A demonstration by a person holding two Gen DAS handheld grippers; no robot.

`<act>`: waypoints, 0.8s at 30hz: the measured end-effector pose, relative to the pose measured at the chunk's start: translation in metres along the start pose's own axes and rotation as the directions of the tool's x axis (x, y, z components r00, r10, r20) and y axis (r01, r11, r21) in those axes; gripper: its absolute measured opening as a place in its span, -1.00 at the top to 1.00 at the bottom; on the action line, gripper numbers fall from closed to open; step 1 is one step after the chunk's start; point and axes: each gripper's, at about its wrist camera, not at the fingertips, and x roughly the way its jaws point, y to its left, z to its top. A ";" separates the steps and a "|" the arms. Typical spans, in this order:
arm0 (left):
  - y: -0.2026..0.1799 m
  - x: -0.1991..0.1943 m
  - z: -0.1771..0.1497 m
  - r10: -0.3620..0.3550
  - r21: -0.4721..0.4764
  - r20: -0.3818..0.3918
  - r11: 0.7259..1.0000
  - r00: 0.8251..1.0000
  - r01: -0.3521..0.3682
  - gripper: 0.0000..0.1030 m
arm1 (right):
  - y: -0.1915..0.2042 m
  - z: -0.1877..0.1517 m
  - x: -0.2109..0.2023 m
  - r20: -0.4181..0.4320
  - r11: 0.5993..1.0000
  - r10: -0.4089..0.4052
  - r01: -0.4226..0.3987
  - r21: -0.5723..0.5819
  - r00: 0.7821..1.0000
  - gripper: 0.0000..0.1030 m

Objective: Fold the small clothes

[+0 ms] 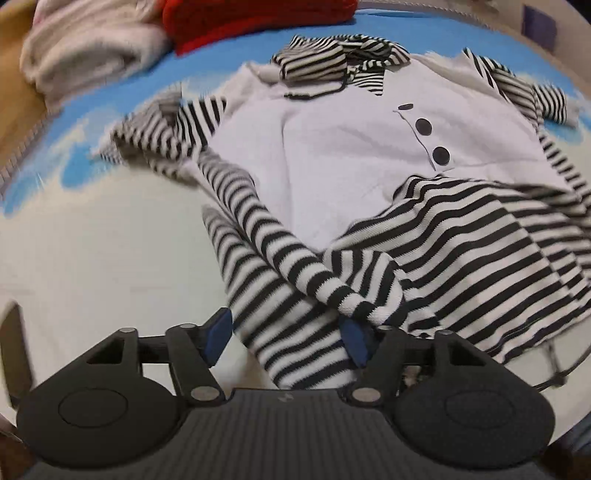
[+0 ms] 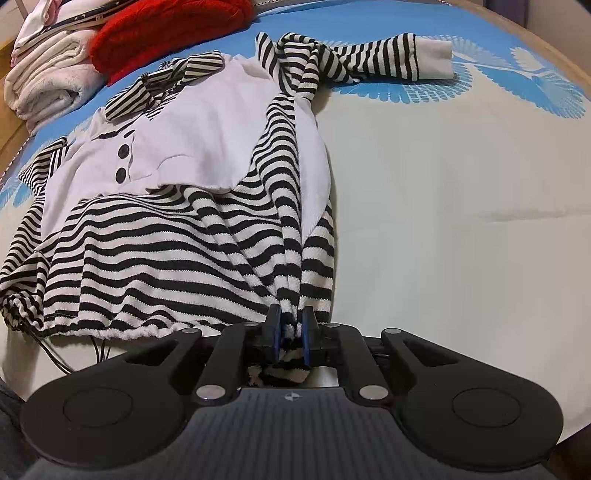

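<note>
Striped knit bunched between the blue pads of my right hand-held gripper sits closest to that camera, at six o'clock: the jaws are nearly closed, pinching a gathered fold of the black-and-white striped top. My left hand-held gripper stands wide, its pads apart and pressing nothing, though a striped sleeve lies loosely between them and runs up toward eleven o'clock. The garment lies spread on the bed, over a cream and blue cover, with its white chest panel and two dark buttons around one o'clock in the left view. A red knit and a pale rolled towel rest at eleven o'clock, well apart from my work. I judge the top light, soft and floppy, so it will sag and slide wherever unsupported; the hem edge or sleeve cuff, where fabric is doubled, should give the firmest hold.
</note>
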 end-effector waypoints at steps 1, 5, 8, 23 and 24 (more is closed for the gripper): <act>-0.001 -0.003 0.000 -0.008 0.011 0.014 1.000 1.000 0.008 -0.38 | 0.001 0.000 0.000 -0.001 1.000 -0.001 0.001 -0.005 1.000 0.78; -0.006 0.004 0.007 -0.118 0.028 0.019 0.993 0.993 0.117 -0.38 | 0.004 0.002 0.003 -0.009 1.000 -0.006 0.006 -0.026 1.000 0.77; -0.002 0.032 0.010 -0.178 -0.037 -0.091 0.984 0.980 0.175 -0.38 | 0.005 0.003 0.004 -0.012 1.000 -0.008 0.007 -0.028 1.000 0.77; 0.099 -0.011 -0.062 -0.268 -0.308 -0.039 0.920 0.963 0.244 0.90 | -0.008 0.007 -0.029 0.079 0.985 0.162 -0.166 0.051 0.984 0.84; 0.099 -0.005 -0.067 -0.288 -0.330 -0.040 0.908 0.957 0.259 0.90 | -0.007 0.006 -0.024 0.054 0.986 0.157 -0.159 0.048 0.986 0.84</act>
